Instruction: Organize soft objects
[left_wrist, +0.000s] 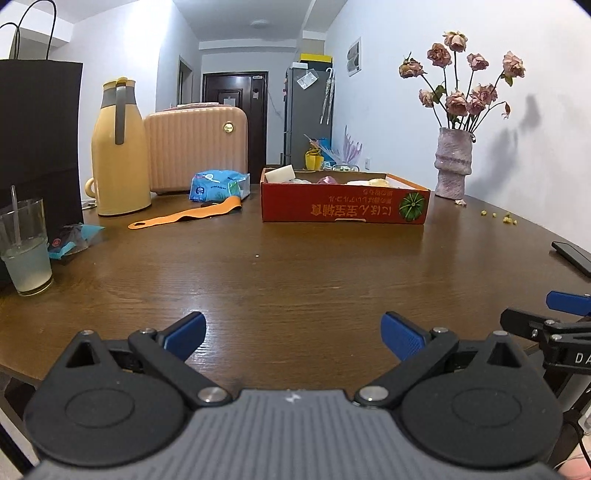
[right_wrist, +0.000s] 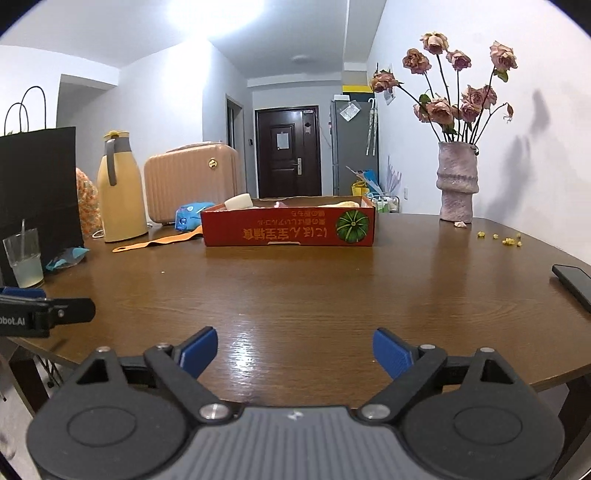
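Both grippers spread wide over the near edge of the table (left_wrist: 295, 266), holding nothing.

We take the red box (left_wrist: 345, 203) as our landmark: several soft objects (left_wrist: 280, 172) lie inside it, a blue packet (left_wrist: 218, 184) and an orange strap (left_wrist: 184, 216) lie left of it, and a vase (left_wrist: 453, 162) of dried roses stands to its right. Our left gripper (left_wrist: 293, 336) and right gripper (right_wrist: 294, 352) hover well short of the box, blue pads apart.
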